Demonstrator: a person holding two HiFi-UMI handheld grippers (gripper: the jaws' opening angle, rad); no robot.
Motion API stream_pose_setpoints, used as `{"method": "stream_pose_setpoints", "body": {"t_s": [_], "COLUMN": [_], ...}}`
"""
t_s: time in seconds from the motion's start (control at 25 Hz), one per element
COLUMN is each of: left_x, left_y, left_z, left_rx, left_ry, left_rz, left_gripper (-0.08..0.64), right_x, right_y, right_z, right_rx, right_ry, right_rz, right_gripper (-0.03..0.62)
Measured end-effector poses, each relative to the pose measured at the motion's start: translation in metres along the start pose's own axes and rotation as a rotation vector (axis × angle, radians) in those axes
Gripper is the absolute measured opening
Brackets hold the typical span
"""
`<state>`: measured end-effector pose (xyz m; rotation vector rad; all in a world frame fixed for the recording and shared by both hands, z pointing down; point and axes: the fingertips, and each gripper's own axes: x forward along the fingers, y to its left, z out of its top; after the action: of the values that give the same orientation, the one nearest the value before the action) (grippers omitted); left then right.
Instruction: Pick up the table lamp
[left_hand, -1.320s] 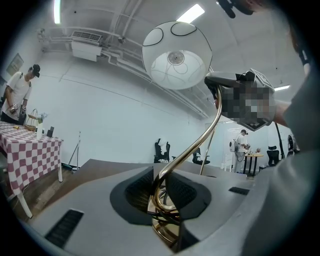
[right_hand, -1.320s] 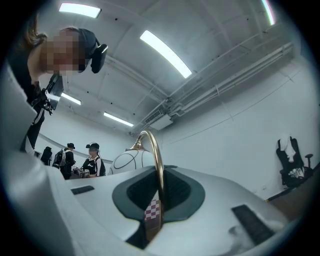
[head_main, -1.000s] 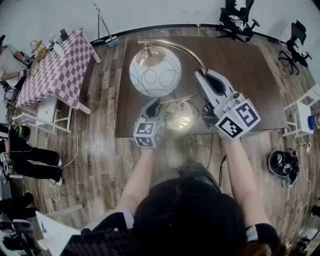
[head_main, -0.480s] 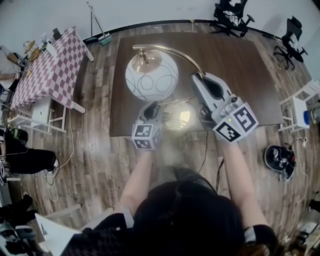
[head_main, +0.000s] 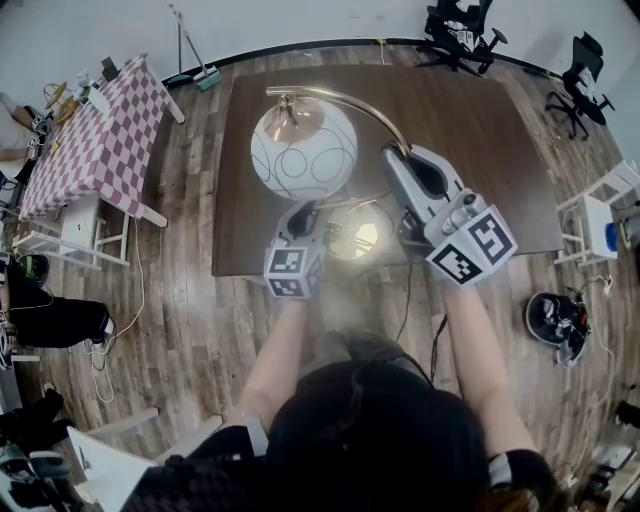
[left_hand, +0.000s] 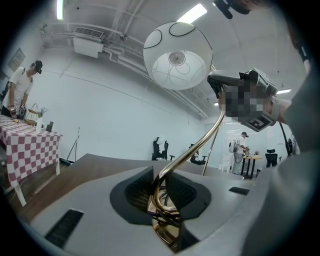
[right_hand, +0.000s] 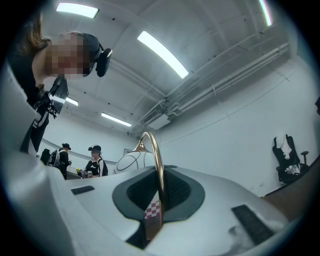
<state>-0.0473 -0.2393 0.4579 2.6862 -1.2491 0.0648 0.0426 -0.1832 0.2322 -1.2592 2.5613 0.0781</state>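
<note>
The lamp (head_main: 303, 150) is over the near half of a dark brown counter (head_main: 470, 120), close to its front edge, held between two sets of tongs. Its round white shade (left_hand: 177, 55), marked with thin dark curving lines, hangs from a long brass arm (head_main: 345, 100) that arches up and over from the right. The shiny brass base (head_main: 358, 235) is nearest the person, and no view settles whether it is resting on the counter or just clear of it. The left tongs (head_main: 308, 210) come in low and nearly level, and they are clenched on the looped brass stem just above the base. In the left gripper view the coil sits pressed between the two dark pads, and the stem climbs out of them toward the shade. The right tongs (head_main: 397, 152) are higher and to the right, tilted slightly upward, and they are clenched tight on the thin brass arm. In the right gripper view the rod runs straight up between the pads and bends over to the shade beyond. A dark cord (head_main: 408, 295) hangs over the counter's front edge onto the wooden plank floor (head_main: 190, 300). Off to the left is a red-and-white checked cloth (head_main: 95, 140), and black office chairs (head_main: 458, 25) are by the far wall.
</note>
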Motion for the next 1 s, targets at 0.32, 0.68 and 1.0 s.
{"method": "stream_pose_setpoints", "body": {"t_s": [0.32,0.68,1.0], "left_x": [0.014,0.024,0.038], "left_y": [0.0,-0.004,-0.009], "left_z": [0.003,0.002,0.005], "left_rx": [-0.006,-0.009,-0.006], "left_ry": [0.001,-0.005,-0.019], "left_rz": [0.021,0.057,0.09], "left_gripper": [0.087,0.087,0.087], "right_x": [0.005,0.004,0.003], "right_y": [-0.014,-0.028,-0.042], "right_z": [0.003,0.002,0.006], "right_rx": [0.002,0.01,0.003], "right_ry": [-0.002,0.0,0.003], "right_rz": [0.025,0.062,0.102], "right_gripper": [0.017,0.015,0.015]}}
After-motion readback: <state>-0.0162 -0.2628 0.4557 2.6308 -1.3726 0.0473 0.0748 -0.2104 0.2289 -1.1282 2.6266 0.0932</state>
